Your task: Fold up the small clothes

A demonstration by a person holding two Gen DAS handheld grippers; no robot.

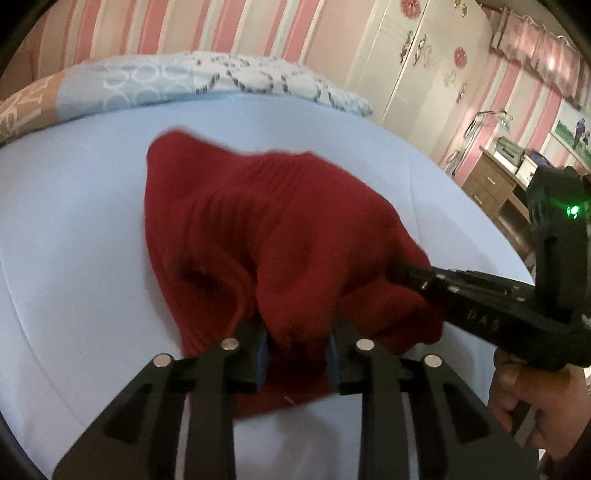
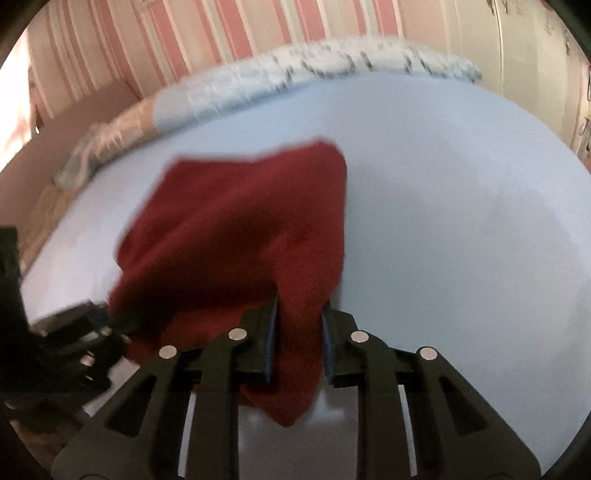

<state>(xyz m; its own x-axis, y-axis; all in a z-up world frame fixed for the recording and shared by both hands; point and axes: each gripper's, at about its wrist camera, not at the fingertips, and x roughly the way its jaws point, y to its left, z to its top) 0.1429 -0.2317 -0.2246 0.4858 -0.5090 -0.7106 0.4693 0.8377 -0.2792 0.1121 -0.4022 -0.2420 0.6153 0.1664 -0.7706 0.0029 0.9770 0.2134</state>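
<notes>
A dark red ribbed knit garment [image 1: 236, 229] lies bunched on the pale blue bed sheet [image 1: 74, 240], its near edge lifted. The left gripper [image 1: 297, 354] pinches a fold of it between narrow blue-padded fingers [image 1: 260, 354]. The right gripper [image 2: 297, 345] likewise clamps a hanging fold [image 2: 295, 369], fingers [image 2: 269, 343] narrow.

A bedroom in a home — a bed [image 1: 92, 229] under a pale blue sheet, a patterned quilt [image 1: 207, 79] at its far edge, pink-striped wallpaper [image 1: 155, 29], a white wardrobe [image 1: 417, 62] and a wooden dresser [image 1: 487, 184] beside it.
</notes>
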